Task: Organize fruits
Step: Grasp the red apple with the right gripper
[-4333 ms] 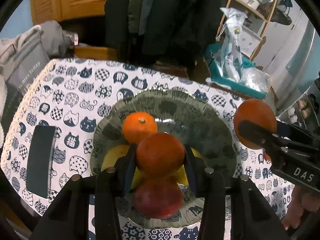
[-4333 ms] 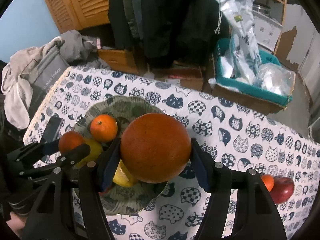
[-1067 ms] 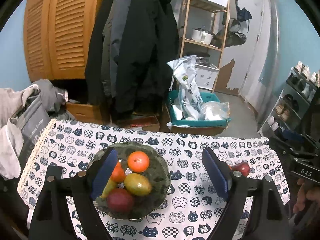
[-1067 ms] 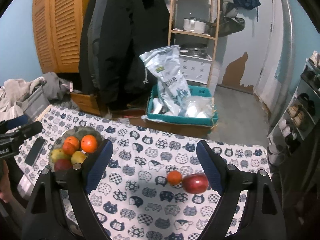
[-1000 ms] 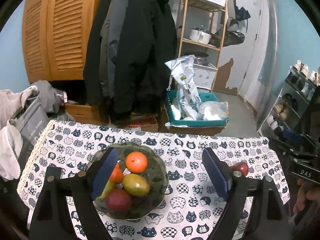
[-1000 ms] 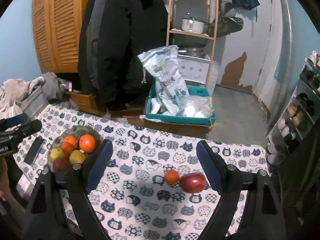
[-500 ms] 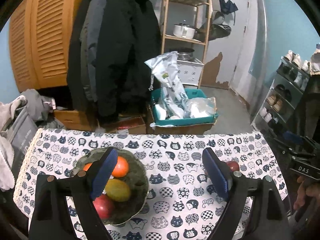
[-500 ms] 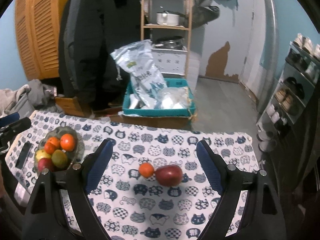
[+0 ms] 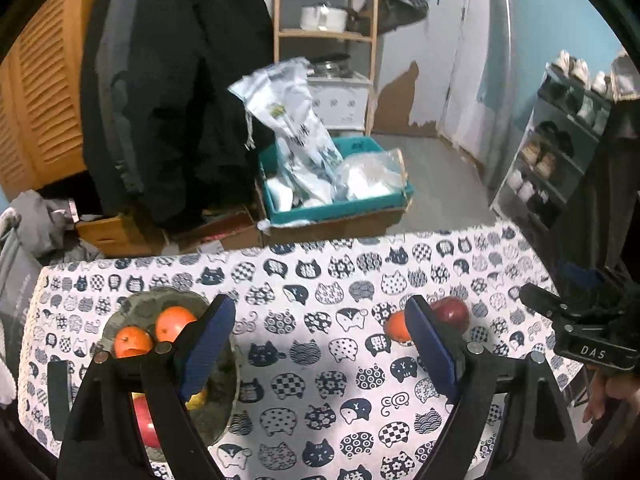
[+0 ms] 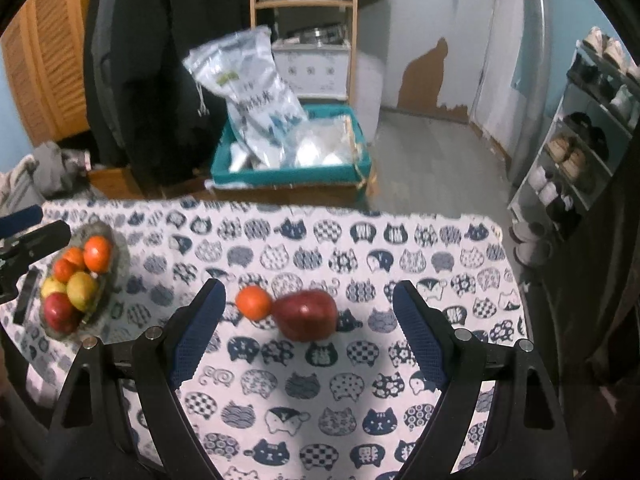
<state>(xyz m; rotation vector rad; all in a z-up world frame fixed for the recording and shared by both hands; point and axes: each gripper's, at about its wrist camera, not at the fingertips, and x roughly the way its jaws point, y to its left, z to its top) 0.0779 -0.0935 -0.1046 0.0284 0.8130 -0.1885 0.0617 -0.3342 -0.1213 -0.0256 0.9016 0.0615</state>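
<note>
Glass bowl (image 10: 116,256), left edge of the right wrist frame, rests on the cat-print counter (image 10: 360,400). Contents: two oranges (image 10: 97,253), one yellow-green fruit (image 10: 81,285), one pale yellow fruit (image 10: 51,286), one red apple (image 10: 60,310); five pieces total. Loose on the counter, frame centre: one small orange (image 10: 253,302) touching one red apple (image 10: 306,314); two pieces. Right claw (image 10: 306,332) stands wide, holding nothing. Left claw (image 9: 320,346) likewise wide and holding nothing. Teal crate (image 10: 280,178) on the floor, upper centre, holds plastic bags (image 10: 248,96).
</note>
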